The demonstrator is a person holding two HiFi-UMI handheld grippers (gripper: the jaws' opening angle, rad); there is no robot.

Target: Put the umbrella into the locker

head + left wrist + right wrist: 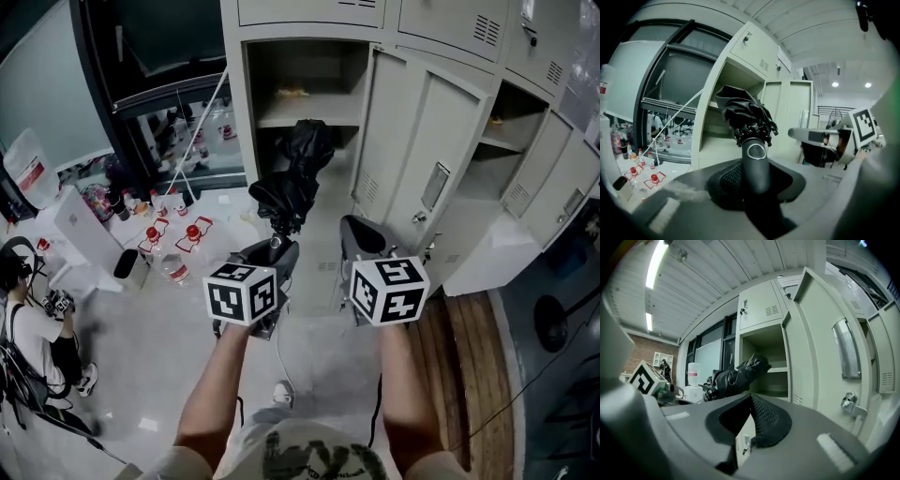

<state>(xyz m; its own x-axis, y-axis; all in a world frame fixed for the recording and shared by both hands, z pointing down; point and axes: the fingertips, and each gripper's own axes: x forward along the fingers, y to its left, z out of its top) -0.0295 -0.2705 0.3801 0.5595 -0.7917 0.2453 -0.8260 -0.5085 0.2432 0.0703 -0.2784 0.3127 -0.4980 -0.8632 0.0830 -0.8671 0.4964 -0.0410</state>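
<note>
A folded black umbrella (295,178) (743,112) points at the open locker compartment (300,94) straight ahead. Its canopy tip is close to the shelf edge. My left gripper (279,246) (757,183) is shut on the umbrella's dark round handle (757,164), which runs out between the pads. My right gripper (361,239) (745,427) hangs beside it on the right, close to the swung-out locker door (412,141). Its jaws stand a narrow gap apart with nothing between them. In the right gripper view the umbrella (736,378) reaches toward the locker opening (764,362).
More locker doors (525,187) stand open to the right over a wooden platform (469,356). Red-capped water bottles (173,244) and boxes litter the floor at the left. A person (28,319) crouches at the far left. A cable trails on the floor by my feet.
</note>
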